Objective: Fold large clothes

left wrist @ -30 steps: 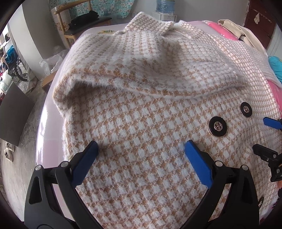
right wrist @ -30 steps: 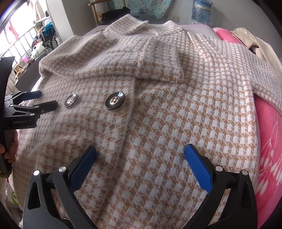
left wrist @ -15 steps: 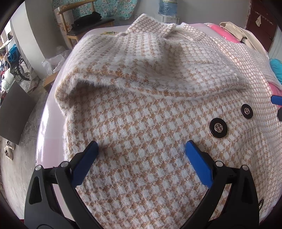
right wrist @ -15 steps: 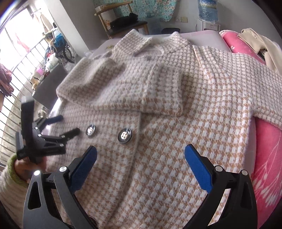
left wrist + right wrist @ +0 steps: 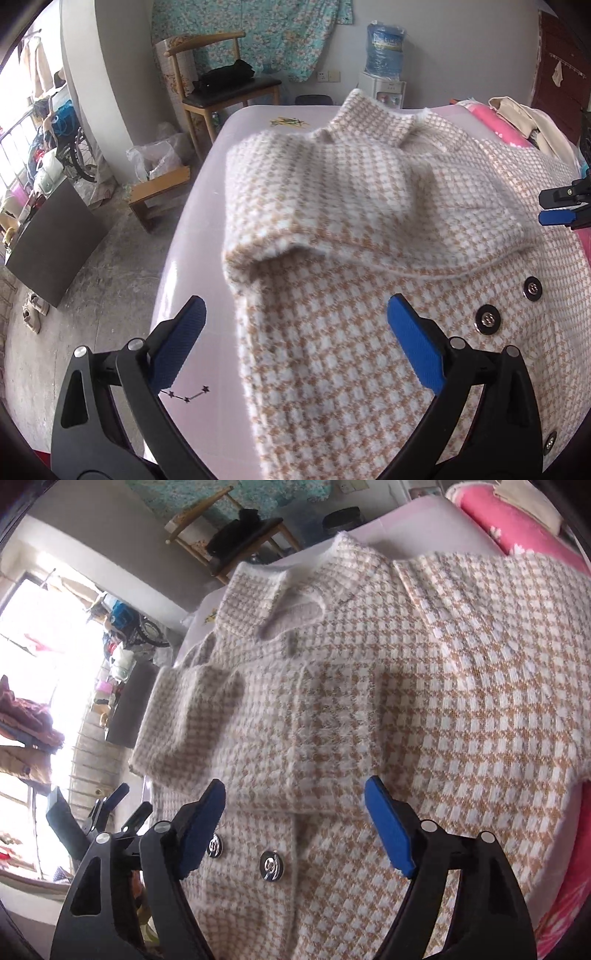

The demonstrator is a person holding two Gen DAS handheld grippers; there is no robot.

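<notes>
A tan-and-white houndstooth coat (image 5: 369, 229) lies front-up on the pale pink bed (image 5: 207, 236), collar at the far end. One sleeve (image 5: 332, 192) is folded across the chest above the dark buttons (image 5: 487, 319). My left gripper (image 5: 295, 325) hovers open over the coat's left edge, nothing between its blue pads. My right gripper (image 5: 295, 797) hangs above the coat (image 5: 424, 701) just beyond the buttons (image 5: 271, 866); its jaws are closing with only air between them. Each gripper shows in the other's view: the right gripper (image 5: 557, 208) at the right edge, the left gripper (image 5: 122, 812) at the lower left.
A wooden chair (image 5: 229, 85) with dark clothes and a water dispenser (image 5: 384, 55) stand past the bed's head. A pink blanket (image 5: 517, 520) and a beige garment (image 5: 517, 114) lie at the far right. A low stool (image 5: 159, 192) and a dark board (image 5: 55, 240) are on the floor at left.
Both grippers rose and drew back from the coat. The left view swung left, showing the bed edge and floor. The right gripper rolled and its jaws narrowed.
</notes>
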